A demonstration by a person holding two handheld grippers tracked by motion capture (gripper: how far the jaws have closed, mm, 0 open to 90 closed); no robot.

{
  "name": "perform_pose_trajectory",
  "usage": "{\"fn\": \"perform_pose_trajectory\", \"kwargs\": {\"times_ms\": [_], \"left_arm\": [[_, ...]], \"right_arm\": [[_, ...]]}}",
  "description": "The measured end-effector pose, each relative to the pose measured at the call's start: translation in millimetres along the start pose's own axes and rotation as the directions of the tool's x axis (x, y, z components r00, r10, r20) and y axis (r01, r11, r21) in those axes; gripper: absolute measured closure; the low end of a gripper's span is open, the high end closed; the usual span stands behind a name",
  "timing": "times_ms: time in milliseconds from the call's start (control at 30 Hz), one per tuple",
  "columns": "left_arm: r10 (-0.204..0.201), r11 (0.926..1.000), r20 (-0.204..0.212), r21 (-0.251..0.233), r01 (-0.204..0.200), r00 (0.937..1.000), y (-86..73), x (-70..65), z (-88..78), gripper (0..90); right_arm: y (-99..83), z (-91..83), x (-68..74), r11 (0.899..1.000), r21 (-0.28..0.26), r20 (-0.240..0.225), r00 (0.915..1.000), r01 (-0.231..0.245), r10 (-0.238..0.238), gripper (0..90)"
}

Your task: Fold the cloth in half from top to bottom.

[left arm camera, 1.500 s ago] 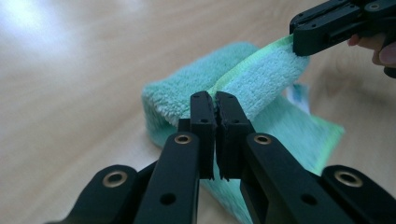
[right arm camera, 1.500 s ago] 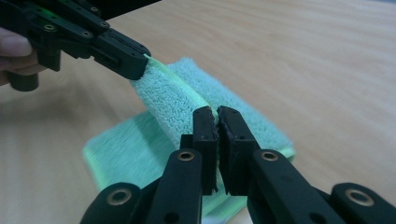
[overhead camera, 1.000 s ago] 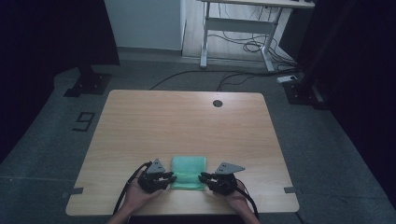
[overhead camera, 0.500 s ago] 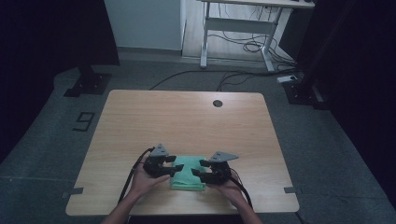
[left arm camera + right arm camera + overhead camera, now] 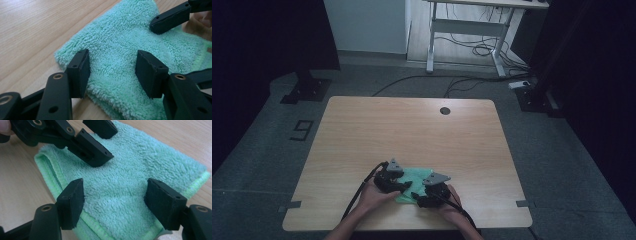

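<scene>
My left fingers (image 5: 112, 72) stood apart over the green cloth (image 5: 130, 50), with the terry pile lying flat between the two pads and neither pad pressing on it; they had just been opening. My right fingers (image 5: 115, 202) also stood apart above the same cloth (image 5: 130, 177), nothing pinched between them, and they too had just been opening. The cloth lay folded on the wooden counter (image 5: 412, 130), directly under and ahead of both pairs of fingers, its stitched hem (image 5: 53, 180) running just beside my right set's left pad. From above, my left fingers (image 5: 404, 186) and my right fingers (image 5: 417, 196) sat close together on the cloth (image 5: 414, 176) near the counter's near edge. In the right gripper view, my left fingers hovered just beyond my right ones, over the cloth's far part.
</scene>
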State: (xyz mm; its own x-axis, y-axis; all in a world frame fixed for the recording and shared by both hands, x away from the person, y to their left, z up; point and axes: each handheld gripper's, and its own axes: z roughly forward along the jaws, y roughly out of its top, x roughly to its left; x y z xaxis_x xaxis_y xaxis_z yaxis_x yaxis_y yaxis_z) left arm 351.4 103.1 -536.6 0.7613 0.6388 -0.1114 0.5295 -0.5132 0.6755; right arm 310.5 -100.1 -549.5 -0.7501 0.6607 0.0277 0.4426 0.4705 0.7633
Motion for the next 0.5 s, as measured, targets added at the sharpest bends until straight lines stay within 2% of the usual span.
{"fn": "perform_pose_trajectory", "kwargs": {"times_ms": [133, 200, 333, 500], "left_arm": [[-0.017, 0.9998, -0.007, -0.014, 0.017, 0.9998, 11.2, 10.8, 10.1, 44.4], [-0.029, 0.9994, -0.009, -0.017, 0.029, 0.9995, 18.9, 18.8, 16.2, 44.4], [-0.047, 0.9987, 0.002, -0.021, 0.047, 0.9989, 30.4, 32.4, 24.6, 44.4], [-0.046, 0.9987, 0.008, -0.021, 0.046, 0.9989, 42.0, 44.7, 33.3, 44.7]], "right_arm": [[6.5, 5.8, -12.1, 1.0, 0.012, 0.008, 0.9999, -0.011, 0.011, 30.9], [12.2, 11.6, -22.8, 1.0, 0.013, 0.017, 0.9996, -0.022, 0.021, 31.0], [19.2, 18.4, -36.5, 0.999, 0.018, 0.023, 0.9991, -0.037, 0.036, 31.1], [24.6, 25.4, -52.8, 0.999, 0.007, 0.029, 0.9985, -0.046, 0.046, 31.2]]}}
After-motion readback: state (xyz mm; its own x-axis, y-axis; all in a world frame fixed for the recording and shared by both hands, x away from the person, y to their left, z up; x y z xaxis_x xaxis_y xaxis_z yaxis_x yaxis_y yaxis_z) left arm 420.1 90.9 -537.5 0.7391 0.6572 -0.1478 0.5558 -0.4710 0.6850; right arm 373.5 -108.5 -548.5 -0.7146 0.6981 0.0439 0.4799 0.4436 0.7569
